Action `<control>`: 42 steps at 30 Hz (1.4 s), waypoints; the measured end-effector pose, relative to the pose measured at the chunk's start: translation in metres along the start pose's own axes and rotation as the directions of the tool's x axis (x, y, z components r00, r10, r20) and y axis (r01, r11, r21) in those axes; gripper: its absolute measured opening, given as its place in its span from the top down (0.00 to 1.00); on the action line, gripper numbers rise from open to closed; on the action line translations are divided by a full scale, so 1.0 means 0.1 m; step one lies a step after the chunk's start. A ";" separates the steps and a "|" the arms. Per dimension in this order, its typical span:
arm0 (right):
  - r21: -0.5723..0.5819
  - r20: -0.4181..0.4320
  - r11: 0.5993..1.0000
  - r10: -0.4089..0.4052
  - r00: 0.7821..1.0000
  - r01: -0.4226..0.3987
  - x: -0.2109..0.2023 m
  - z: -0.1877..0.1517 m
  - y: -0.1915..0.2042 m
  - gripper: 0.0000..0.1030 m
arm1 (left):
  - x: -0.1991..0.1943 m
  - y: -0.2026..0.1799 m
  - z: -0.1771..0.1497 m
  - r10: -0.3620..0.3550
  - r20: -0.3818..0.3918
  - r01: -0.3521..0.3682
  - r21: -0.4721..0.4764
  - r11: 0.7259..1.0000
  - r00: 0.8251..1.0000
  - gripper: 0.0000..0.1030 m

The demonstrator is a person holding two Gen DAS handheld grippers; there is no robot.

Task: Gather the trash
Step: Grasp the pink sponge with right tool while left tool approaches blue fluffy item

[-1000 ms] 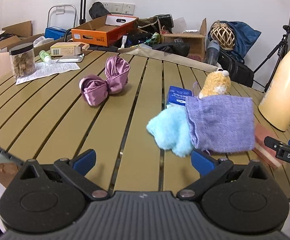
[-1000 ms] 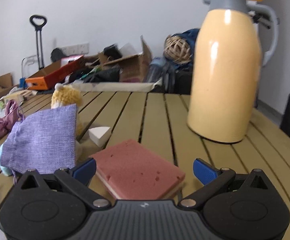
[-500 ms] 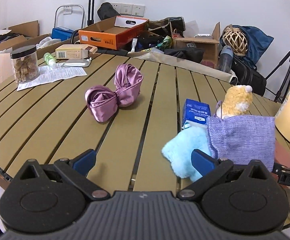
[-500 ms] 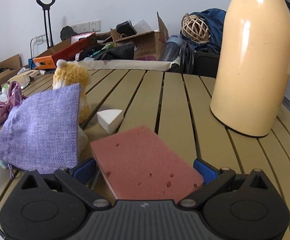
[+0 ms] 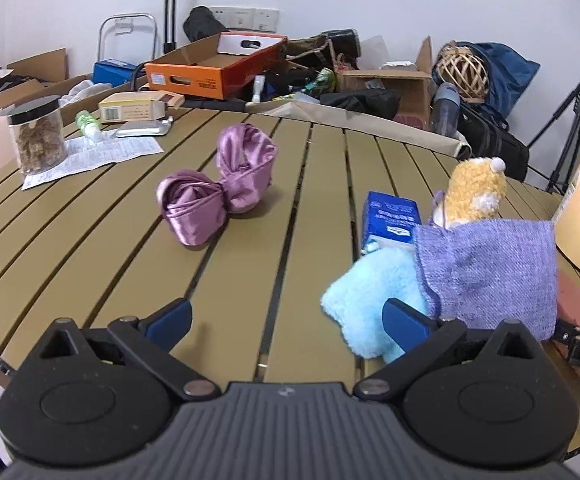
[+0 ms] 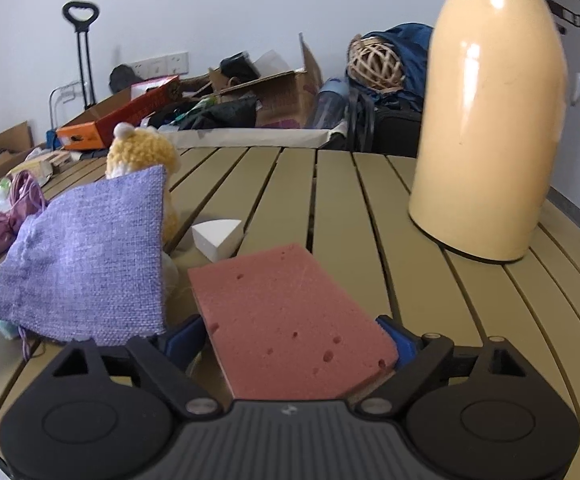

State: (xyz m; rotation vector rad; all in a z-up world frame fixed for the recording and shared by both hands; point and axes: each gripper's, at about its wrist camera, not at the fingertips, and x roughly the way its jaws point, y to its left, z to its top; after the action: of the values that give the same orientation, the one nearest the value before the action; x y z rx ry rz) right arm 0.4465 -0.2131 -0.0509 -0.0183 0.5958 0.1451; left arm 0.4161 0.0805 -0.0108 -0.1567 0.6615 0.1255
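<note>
- Right gripper (image 6: 296, 344): jaws closing, pink sponge (image 6: 285, 312) between them. Blue pads sit at the sponge's two sides; whether they press yet is hard to judge, contact looks likely.
- The sponge lies flat on the slatted worktop (image 6: 370, 216), just beside a purple woven pouch (image 6: 85, 264). A white foam wedge (image 6: 217, 237) sits just past it.
- Left gripper (image 5: 285, 320): jaws wide apart, nothing between them, over bare slats.
- Left view: light-blue fluffy cloth (image 5: 374, 296) partly under the pouch; blue carton (image 5: 390, 220) behind, white print too small to read.
- Yellow plush toy (image 5: 476, 192) stands behind the pouch.
- Satin purple bow (image 5: 217, 188) lies well apart, mid-worktop.
- Cream thermos jug (image 6: 490, 120) upright at right.
- Readable writing: "DAS" on a black part at the left view's right edge; orange box (image 5: 209, 66) lettering illegible.
</note>
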 end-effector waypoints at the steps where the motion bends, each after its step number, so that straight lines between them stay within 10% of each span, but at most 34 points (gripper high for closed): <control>1: 0.009 0.007 1.000 -0.005 1.000 0.005 -0.02 0.00 -0.01 0.13 | 0.01 -0.03 0.00 -0.002 0.003 0.002 0.006 1.000 1.000 0.00; 42: 0.163 0.054 0.985 -0.067 0.996 0.057 -0.34 -0.17 -0.48 0.13 | 0.44 -0.75 -0.07 -0.001 -0.034 0.003 0.063 0.998 0.999 0.01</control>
State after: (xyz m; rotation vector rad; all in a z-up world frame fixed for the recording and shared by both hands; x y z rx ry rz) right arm 0.4156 -0.2659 -0.0472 0.1244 0.5452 0.0364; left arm 0.4583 0.0080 -0.0355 -0.0989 0.6979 0.1003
